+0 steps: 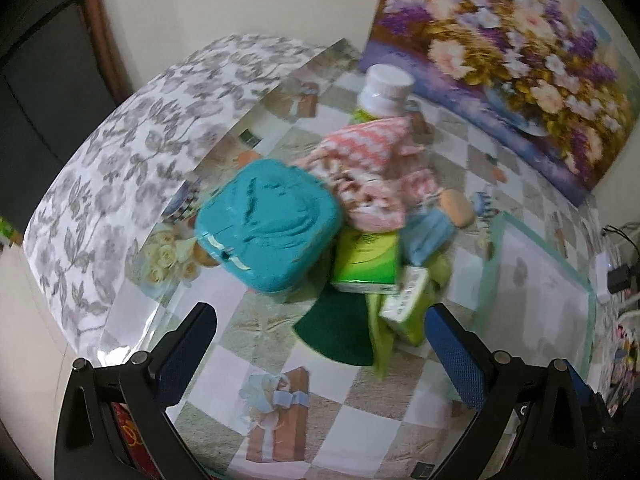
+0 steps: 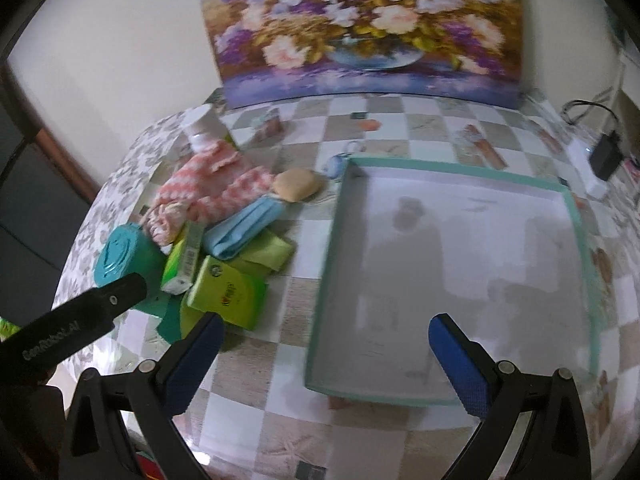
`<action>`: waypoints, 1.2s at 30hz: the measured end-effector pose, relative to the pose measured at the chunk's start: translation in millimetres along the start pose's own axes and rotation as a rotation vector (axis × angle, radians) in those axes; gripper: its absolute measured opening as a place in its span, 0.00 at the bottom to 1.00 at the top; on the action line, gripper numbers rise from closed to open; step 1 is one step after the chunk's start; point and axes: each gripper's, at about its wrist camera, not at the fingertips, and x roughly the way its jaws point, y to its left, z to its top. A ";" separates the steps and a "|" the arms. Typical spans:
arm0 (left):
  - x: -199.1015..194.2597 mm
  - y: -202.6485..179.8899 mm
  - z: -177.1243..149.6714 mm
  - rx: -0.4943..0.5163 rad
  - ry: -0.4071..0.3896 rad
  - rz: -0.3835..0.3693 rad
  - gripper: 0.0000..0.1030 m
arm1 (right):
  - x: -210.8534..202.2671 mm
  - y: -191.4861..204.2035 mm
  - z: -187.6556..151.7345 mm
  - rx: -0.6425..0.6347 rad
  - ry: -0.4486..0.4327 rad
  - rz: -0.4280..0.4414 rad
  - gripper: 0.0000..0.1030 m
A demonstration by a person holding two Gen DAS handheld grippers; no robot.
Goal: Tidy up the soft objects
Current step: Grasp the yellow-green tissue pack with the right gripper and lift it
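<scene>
Left wrist view: the left gripper (image 1: 320, 344) is held with its blue, mesh-textured pads (image 1: 456, 360) spread wide apart and nothing between them, angled down over the glossy checkered tablecloth (image 1: 320, 412). Just beyond the fingertips a heap of soft things is seen: a dark green round cloth (image 1: 332, 332) lies nearest, with a rounded-square teal pouch (image 1: 268, 224) to its left and a green tissue pack (image 1: 366, 262) behind it. A pink-and-white crinkled cloth (image 1: 372, 156) is draped further back in the heap, against a white-capped bottle (image 1: 386, 90).

In the right wrist view the right gripper (image 2: 324, 344) is likewise spread, empty, above the near edge of a shallow, rectangular, mint-rimmed tray (image 2: 576, 216). The folded blue cloth (image 2: 244, 226) is laid with its long axis pointing toward the tray's far left corner.
</scene>
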 end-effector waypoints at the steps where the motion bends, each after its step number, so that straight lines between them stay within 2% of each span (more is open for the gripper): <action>1: 2.5 3.1 -0.1 -0.006 0.010 0.016 1.00 | 3.0 4.4 -0.2 -0.011 0.003 0.012 1.00; 4: 9.0 12.0 -0.6 -0.026 0.032 0.045 1.00 | 10.8 14.9 -2.1 -0.039 0.012 0.064 1.00; 7: 16.5 22.9 -0.3 -0.077 0.071 0.033 1.00 | 19.0 21.3 -2.2 -0.037 0.031 0.116 1.00; 18: 39.3 44.6 -2.3 -0.197 0.171 0.019 1.00 | 51.4 18.2 10.8 0.125 0.102 0.304 1.00; 26: 47.1 50.1 2.2 -0.214 0.180 0.030 1.00 | 74.6 31.6 16.1 0.113 0.151 0.322 0.93; 32: 49.0 56.3 4.2 -0.248 0.175 0.037 1.00 | 94.9 28.7 17.5 0.157 0.191 0.357 0.88; 36: 50.1 56.0 4.5 -0.260 0.175 0.032 1.00 | 106.1 26.8 14.3 0.184 0.217 0.341 0.86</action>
